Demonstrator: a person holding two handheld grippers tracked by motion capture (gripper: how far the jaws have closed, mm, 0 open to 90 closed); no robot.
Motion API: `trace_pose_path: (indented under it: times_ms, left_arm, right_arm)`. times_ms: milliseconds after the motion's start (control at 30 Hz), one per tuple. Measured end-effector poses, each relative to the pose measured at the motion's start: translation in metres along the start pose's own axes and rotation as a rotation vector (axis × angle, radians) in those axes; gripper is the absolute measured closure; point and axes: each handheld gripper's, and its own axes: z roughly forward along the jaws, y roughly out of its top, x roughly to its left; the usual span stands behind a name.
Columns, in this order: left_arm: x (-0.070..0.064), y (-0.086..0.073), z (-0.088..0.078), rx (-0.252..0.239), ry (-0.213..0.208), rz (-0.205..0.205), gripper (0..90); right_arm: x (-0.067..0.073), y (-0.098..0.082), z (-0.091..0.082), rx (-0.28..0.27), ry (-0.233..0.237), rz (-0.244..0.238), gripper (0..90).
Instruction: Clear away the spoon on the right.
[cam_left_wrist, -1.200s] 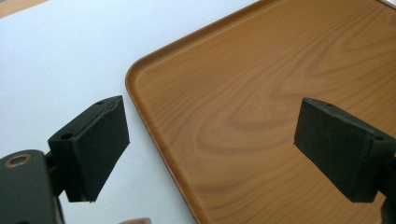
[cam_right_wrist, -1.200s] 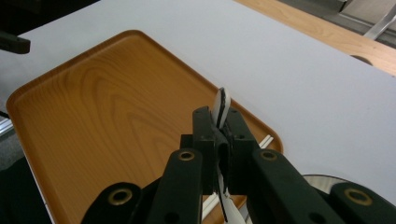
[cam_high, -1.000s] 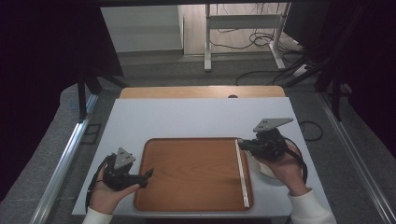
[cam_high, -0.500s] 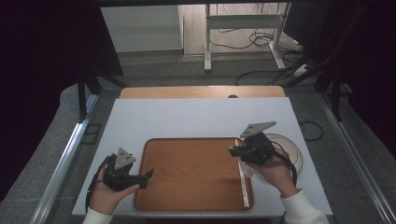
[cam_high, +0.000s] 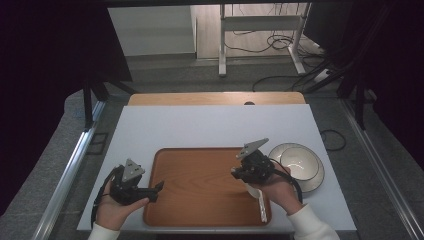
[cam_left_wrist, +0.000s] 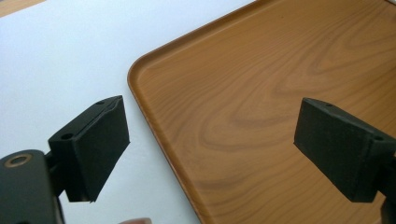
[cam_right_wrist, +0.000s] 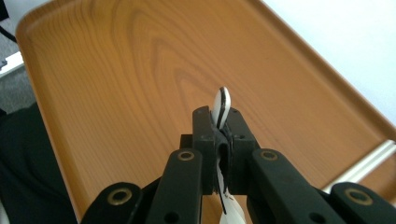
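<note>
1. We are seeing the left hand-held gripper (cam_high: 159, 186) resting low at the left edge of the wooden tray (cam_high: 200, 165). A hand (cam_high: 112, 212) is wrapping its body from below.
2. In the left gripper view, its two black jaws are standing wide apart with nothing between them. One jaw is hanging over the white counter (cam_left_wrist: 56, 56), the other over the tray (cam_left_wrist: 243, 93), so the tray's rounded corner rim is lying between them.
3. We are looking at the tray in the middle of the counter (cam_high: 200, 125), its brown wood-grain floor bare across the centre.
4. A pale strip (cam_high: 262, 205) is lying along the tray's right side.
5. The right hand-held gripper (cam_high: 234, 174) is hovering over the right part of the tray, pointing left.
6. In the right gripper view, its jaws are closing tightly on a thin white utensil (cam_right_wrist: 221, 105) with a dark edge. The utensil's rounded end is sticking up past the jaw tips, and the rest is trailing down behind them. We cannot tell exactly what kind of utensil it is.
7. A white bowl (cam_high: 299, 165) is sitting on the counter just right of the tray, beside the right hand (cam_high: 277, 192).
</note>
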Motion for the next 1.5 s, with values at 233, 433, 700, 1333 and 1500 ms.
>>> trace_pose_path:
  times_ms: [233,433,700,1333,1500]
  left_arm:
    - [-0.001,0.0,0.001,0.007,-0.002,0.004,9.8]
    - [-0.002,-0.001,0.002,0.01,-0.002,0.007,9.8]
    - [0.0,-0.002,0.002,0.009,0.002,0.001,9.8]
    - [-0.001,-0.002,0.001,0.015,0.001,0.007,9.8]
    - [-0.001,-0.002,0.001,0.015,0.0,0.008,9.8]
  right_arm:
    - [0.008,0.004,0.021,0.048,0.01,-0.035,85.5]
    - [0.013,0.007,0.044,0.099,0.026,-0.06,85.1]
    - [0.023,0.006,0.068,0.163,0.034,-0.097,84.9]
    - [0.021,0.004,0.078,0.186,0.025,-0.086,81.0]
    - [0.02,0.003,0.08,0.195,0.02,-0.091,76.7]
